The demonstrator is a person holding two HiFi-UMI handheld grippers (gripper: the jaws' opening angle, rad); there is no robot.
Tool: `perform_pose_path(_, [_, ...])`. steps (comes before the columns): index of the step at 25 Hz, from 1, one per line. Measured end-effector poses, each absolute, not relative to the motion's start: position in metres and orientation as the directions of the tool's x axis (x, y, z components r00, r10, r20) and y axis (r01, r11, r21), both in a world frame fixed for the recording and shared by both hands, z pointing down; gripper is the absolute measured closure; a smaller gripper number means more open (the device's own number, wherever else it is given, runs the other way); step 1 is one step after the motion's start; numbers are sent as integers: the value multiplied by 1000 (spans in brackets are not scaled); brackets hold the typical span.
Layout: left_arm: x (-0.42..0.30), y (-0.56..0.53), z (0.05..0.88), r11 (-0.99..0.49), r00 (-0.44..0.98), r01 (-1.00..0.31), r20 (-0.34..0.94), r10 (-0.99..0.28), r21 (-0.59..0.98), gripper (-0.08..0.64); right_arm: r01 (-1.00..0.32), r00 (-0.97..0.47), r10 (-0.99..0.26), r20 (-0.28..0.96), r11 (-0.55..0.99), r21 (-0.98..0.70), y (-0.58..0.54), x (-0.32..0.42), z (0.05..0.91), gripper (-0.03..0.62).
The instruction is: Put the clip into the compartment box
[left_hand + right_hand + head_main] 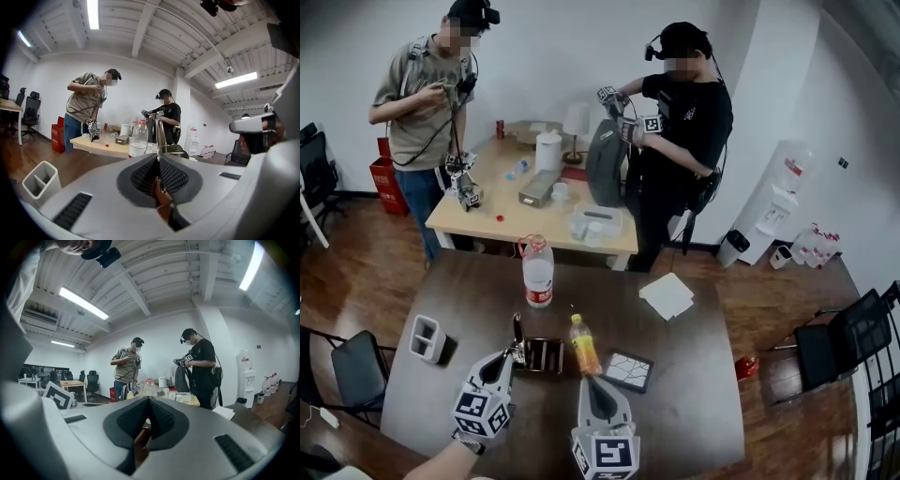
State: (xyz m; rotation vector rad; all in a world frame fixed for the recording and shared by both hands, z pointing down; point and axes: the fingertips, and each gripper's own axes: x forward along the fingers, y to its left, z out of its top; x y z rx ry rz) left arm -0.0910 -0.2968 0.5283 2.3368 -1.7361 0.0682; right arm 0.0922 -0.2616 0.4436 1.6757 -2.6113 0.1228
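Over dark table [694, 375] | left gripper [515, 352] tilts slightly down, jaws clamped on clip [517, 330], just beside left edge of box [546, 356] | right gripper [594, 381] level near juice bottle [584, 345], jaws together, nothing between.

Left of box: bare surface [703, 394] runs from the compartment box [544, 355] to a white two-slot holder [425, 337] near the left edge.
Behind box: a tall water bottle [538, 272] stands near the far side.
Right of box: an orange bottle [584, 345] is just beside the right end, with a patterned tile [628, 370] beyond it.
Near side: the left gripper [514, 352] crowds the left end and the right gripper [598, 382] noses up to the orange bottle.
Far right: bare except for folded white paper [666, 295].
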Motion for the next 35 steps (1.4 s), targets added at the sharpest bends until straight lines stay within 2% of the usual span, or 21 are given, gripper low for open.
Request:
perform_pose_path(12, [-124,-340,594,-207,234,-971,293,-927,121,529,-912,-409,-892,190,394,-114,-283,99,477,595])
perform_pose_path(22, [-114,-341,644,-214,267,-962,412,-871,171,531,-909,-415,-879,233,392,-139,-304,92,503,595])
perform_pose_path(27, [-116,-340,648,-227,289,-954,412,-864,194,532,-921,-389,-898,207,374,-110,-311,99,515,595])
perform_pose_path(35, [-111,-331,649,-265,340,-937,417,-843,227,492,-901,-432,-866,250,405,-155,-308,79,513,595])
